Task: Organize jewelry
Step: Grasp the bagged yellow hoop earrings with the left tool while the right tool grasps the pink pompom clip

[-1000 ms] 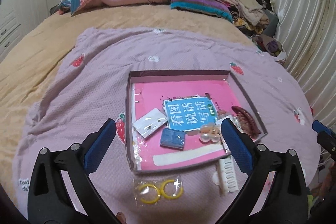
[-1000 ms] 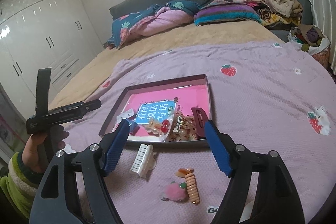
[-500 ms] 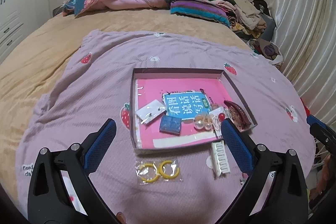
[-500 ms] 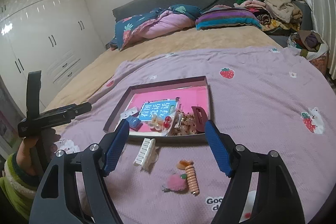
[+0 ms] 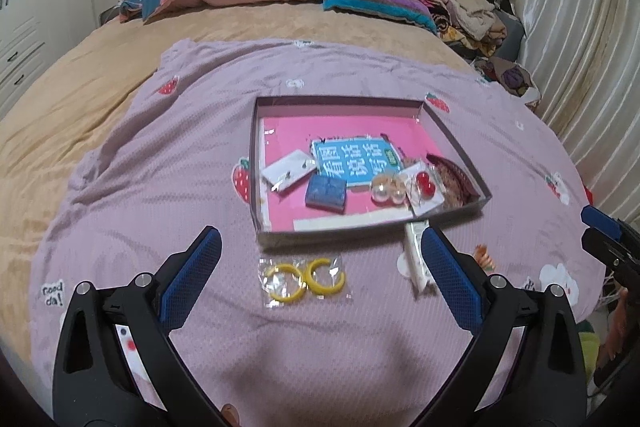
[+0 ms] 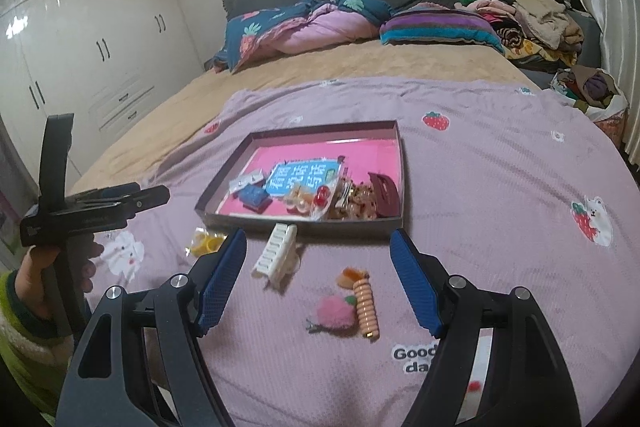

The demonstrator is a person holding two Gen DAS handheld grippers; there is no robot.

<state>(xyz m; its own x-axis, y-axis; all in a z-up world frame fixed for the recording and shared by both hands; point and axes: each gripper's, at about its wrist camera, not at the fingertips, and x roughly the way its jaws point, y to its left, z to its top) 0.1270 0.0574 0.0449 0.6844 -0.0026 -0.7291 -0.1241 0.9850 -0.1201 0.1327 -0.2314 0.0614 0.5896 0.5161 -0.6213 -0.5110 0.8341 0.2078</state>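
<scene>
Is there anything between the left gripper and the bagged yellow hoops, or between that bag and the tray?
Nothing visible. The left gripper is open and empty above the blanket, with the bag of yellow hoops lying in the clear between its fingers. Only bare blanket separates the bag from the tray; the white hair claw lies off to the right.

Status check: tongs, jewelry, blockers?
Both tongs, left and right, open, empty. Yellow hoops and white clip lie outside tray. Nothing blocking.
</scene>
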